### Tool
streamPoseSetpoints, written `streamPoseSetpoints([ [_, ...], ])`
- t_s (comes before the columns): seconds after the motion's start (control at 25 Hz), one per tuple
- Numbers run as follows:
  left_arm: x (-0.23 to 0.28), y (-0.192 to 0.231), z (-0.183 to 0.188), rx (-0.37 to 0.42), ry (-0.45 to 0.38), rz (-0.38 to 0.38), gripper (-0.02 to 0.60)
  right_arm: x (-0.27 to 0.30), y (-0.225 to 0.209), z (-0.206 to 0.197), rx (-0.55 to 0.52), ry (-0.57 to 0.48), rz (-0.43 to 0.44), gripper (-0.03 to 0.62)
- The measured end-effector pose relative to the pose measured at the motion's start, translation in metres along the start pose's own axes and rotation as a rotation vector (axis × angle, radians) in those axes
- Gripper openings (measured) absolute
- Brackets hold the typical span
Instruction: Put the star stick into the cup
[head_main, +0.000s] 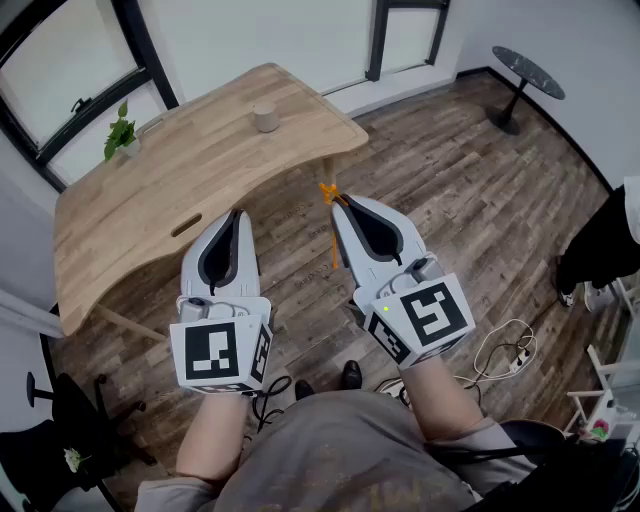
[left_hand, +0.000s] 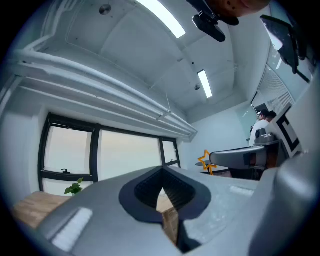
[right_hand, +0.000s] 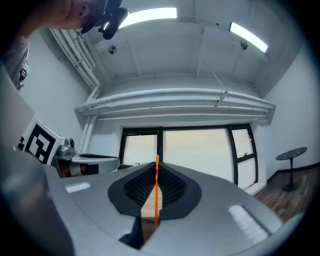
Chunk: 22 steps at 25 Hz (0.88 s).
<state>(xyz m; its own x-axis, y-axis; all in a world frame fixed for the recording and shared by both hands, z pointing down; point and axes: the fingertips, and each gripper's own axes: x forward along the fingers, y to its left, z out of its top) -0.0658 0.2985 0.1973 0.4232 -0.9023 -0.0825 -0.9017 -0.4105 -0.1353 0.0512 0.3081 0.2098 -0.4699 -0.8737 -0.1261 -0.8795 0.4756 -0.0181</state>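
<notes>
A thin orange star stick (head_main: 333, 240) is clamped between the jaws of my right gripper (head_main: 340, 200), with its star (head_main: 328, 190) poking out past the tips. In the right gripper view the stick (right_hand: 156, 195) runs straight up the closed jaw line. The star (left_hand: 205, 161) also shows in the left gripper view, to the right. My left gripper (head_main: 238, 212) is held beside the right one, jaws shut with nothing in them. A small beige cup (head_main: 265, 118) stands upright on the far part of the wooden table (head_main: 150, 200), well beyond both grippers.
A potted green plant (head_main: 120, 130) sits at the table's far left corner by the windows. A round black side table (head_main: 527, 72) stands at far right. A person (head_main: 600, 245) stands at the right edge, and white cables (head_main: 505, 350) lie on the wood floor.
</notes>
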Motion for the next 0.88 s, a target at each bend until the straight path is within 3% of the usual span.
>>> streamPoseSetpoints([
  [0.44, 0.025, -0.039, -0.011, 0.007, 0.021, -0.019, 0.000, -0.013, -0.043, -0.007, 0.034, -0.005, 0.004, 0.040],
  [0.88, 0.042, -0.066, -0.026, 0.031, 0.070, 0.030, 0.000, -0.023, -0.085, -0.021, 0.108, -0.013, 0.058, 0.041],
])
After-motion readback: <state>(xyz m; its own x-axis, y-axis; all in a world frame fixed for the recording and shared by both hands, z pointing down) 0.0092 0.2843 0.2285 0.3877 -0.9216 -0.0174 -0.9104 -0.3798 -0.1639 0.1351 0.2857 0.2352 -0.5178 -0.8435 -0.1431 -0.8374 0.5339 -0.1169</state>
